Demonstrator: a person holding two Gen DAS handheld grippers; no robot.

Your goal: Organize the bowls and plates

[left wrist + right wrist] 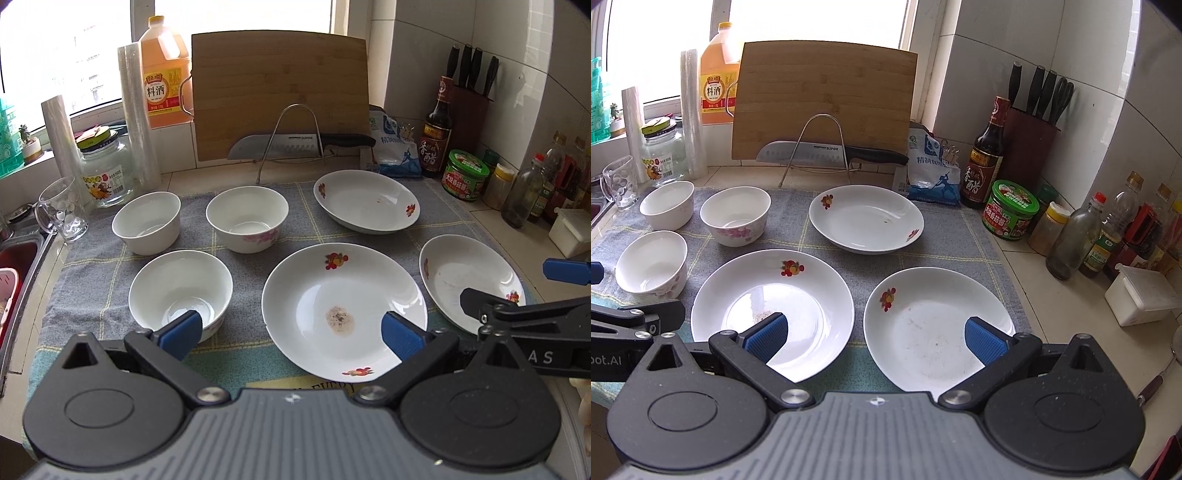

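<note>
three white ceramic plates with red flower prints (pixel 866 218) (pixel 772 310) (pixel 934 325) and three white ceramic bowls (pixel 146 221) (pixel 246 218) (pixel 180 291) lie apart on a grey checked cloth (pixel 92 273), bowls to the left, plates to the right. left gripper (pixel 291 332) hovers with jaws wide, empty, between the nearest bowl and the stained centre plate. right gripper (pixel 875 339) hovers with jaws wide, empty, above the gap between the two near plates.
</note>
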